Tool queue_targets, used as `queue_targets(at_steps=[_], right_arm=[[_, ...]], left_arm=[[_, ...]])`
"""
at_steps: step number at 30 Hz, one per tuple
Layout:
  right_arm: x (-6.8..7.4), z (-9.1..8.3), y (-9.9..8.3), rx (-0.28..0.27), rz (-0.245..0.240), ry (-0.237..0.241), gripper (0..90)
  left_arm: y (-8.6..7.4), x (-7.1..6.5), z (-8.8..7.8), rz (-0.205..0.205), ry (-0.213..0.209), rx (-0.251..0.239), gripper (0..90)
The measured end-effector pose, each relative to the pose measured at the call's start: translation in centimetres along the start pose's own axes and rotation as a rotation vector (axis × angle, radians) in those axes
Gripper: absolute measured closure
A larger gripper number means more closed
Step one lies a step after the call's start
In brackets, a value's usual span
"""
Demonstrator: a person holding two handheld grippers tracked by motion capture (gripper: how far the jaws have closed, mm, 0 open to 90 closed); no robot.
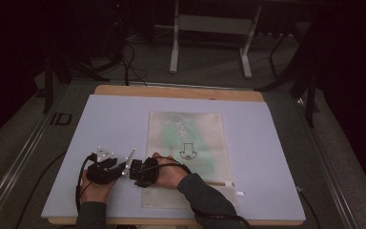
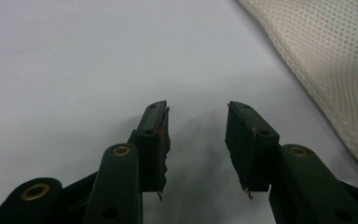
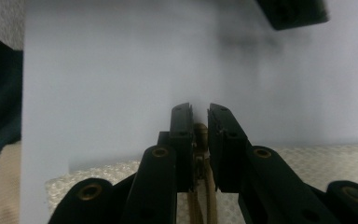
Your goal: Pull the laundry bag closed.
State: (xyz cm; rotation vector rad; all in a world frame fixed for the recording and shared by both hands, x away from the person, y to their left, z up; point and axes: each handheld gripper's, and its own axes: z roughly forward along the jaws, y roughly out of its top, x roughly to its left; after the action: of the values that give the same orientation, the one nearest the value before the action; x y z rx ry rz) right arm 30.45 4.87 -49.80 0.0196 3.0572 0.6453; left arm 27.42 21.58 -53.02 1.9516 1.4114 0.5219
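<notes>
Two grippers sit close together near the front of the pale board (image 1: 114,124). Leftmost, the left gripper (image 2: 196,140) rests over bare board with its jaws apart and nothing between them, just beside the mesh bag (image 1: 190,143). Rightward, the right gripper (image 3: 200,140) lies at the bag's left edge, jaws nearly together, pinching a tan zipper pull (image 3: 200,133).

Gaping claw (image 2: 196,151) beside mesh bag (image 2: 326,60)
</notes>
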Motion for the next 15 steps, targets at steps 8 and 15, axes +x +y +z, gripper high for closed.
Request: queue_targets(at_steps=[8, 15], right_arm=[[0.1, -1.9, -1.5, -0.052, 0.013, -0.006, 80.7], [0.0, -1.9, -3.2, -0.035, 0.034, 0.000, 80.6]], left_arm=[[0.0, -0.1, 0.0, 0.002, -0.002, 0.002, 58.3], [0.0, -0.4, 0.0, 0.015, -0.008, 0.008, 58.4]])
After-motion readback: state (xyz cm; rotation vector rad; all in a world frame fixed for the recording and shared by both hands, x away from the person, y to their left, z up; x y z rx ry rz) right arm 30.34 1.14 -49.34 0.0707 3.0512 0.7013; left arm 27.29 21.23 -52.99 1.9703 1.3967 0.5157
